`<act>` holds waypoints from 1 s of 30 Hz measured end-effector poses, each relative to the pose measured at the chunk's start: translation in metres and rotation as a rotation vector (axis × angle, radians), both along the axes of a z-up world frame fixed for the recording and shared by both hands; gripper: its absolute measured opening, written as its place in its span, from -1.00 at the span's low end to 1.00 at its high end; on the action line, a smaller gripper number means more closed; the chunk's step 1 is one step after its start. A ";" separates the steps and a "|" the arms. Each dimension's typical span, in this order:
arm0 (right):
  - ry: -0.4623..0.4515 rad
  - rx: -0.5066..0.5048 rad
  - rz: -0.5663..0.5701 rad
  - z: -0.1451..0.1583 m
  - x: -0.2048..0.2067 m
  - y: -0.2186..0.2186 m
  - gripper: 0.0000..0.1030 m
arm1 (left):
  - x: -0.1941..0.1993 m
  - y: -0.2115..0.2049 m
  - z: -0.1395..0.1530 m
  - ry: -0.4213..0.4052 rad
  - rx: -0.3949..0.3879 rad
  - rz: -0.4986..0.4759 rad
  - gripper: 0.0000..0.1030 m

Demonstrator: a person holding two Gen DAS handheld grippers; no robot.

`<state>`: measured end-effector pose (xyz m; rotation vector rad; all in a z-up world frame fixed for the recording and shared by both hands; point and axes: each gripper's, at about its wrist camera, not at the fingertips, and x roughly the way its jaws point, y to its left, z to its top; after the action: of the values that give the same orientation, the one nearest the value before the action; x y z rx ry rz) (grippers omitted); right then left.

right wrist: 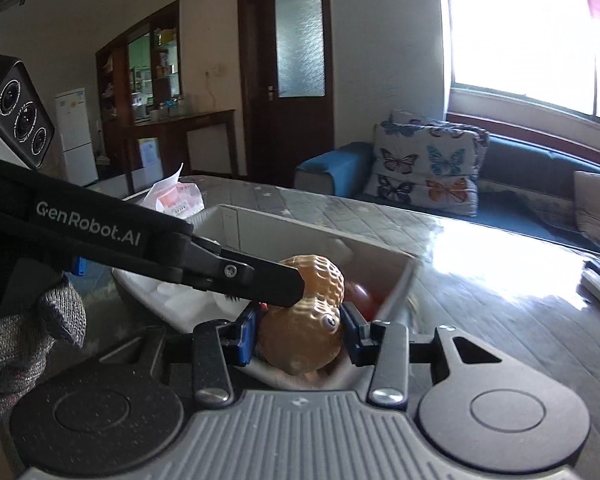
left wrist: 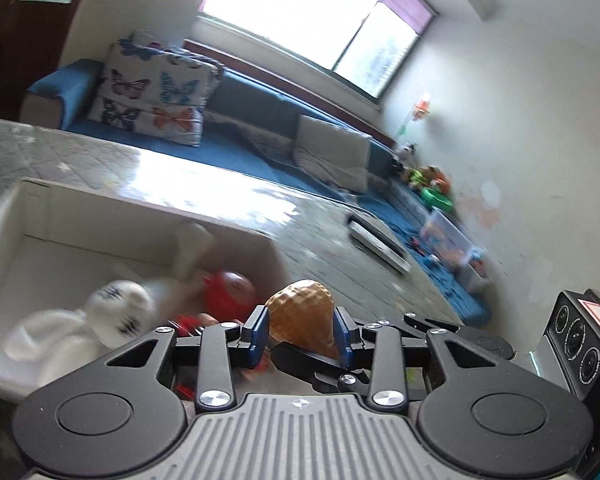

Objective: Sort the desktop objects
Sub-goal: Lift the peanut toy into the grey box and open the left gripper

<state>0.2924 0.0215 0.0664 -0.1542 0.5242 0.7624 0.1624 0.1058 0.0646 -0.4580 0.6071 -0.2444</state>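
Both grippers hold one tan, bumpy peanut-shaped toy with a small eye. My left gripper [left wrist: 301, 330] is shut on its end [left wrist: 302, 312], just over the near right corner of a white box [left wrist: 236, 230]. In the right wrist view my right gripper [right wrist: 300, 330] is shut on the same toy [right wrist: 300, 340], and the left gripper's black fingers [right wrist: 256, 280] cross it from the left. In the box lie a white plush animal [left wrist: 112, 300] and a red toy [left wrist: 230, 292].
The box stands on a glossy quilted table [left wrist: 332, 264]. A flat silver device [left wrist: 378, 242] lies on the table to the right. A crumpled bag [right wrist: 176, 198] sits behind the box. A blue sofa with butterfly cushions [left wrist: 156, 92] runs behind the table.
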 end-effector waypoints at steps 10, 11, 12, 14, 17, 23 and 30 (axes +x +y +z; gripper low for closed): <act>0.102 -0.023 0.025 -0.024 0.061 0.044 -0.18 | 0.053 0.042 -0.024 0.082 -0.028 0.054 -0.28; 0.105 -0.029 0.026 -0.025 0.063 0.046 -0.18 | 0.055 0.044 -0.026 0.087 -0.032 0.054 -0.28; 0.108 -0.036 0.028 -0.027 0.065 0.047 -0.18 | 0.057 0.046 -0.028 0.091 -0.038 0.055 -0.28; 0.116 -0.043 0.029 -0.030 0.068 0.050 -0.18 | 0.060 0.048 -0.032 0.099 -0.047 0.058 -0.28; 0.130 -0.050 0.028 -0.036 0.071 0.051 -0.18 | 0.061 0.048 -0.036 0.111 -0.052 0.066 -0.28; 0.133 -0.050 0.028 -0.040 0.073 0.052 -0.18 | 0.061 0.049 -0.039 0.114 -0.057 0.073 -0.28; 0.132 -0.051 0.026 -0.040 0.070 0.051 -0.16 | 0.059 0.049 -0.039 0.120 -0.064 0.082 -0.27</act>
<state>0.3620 0.0730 0.0262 -0.1590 0.6685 0.7888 0.2215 0.1550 0.0254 -0.5609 0.6973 -0.1598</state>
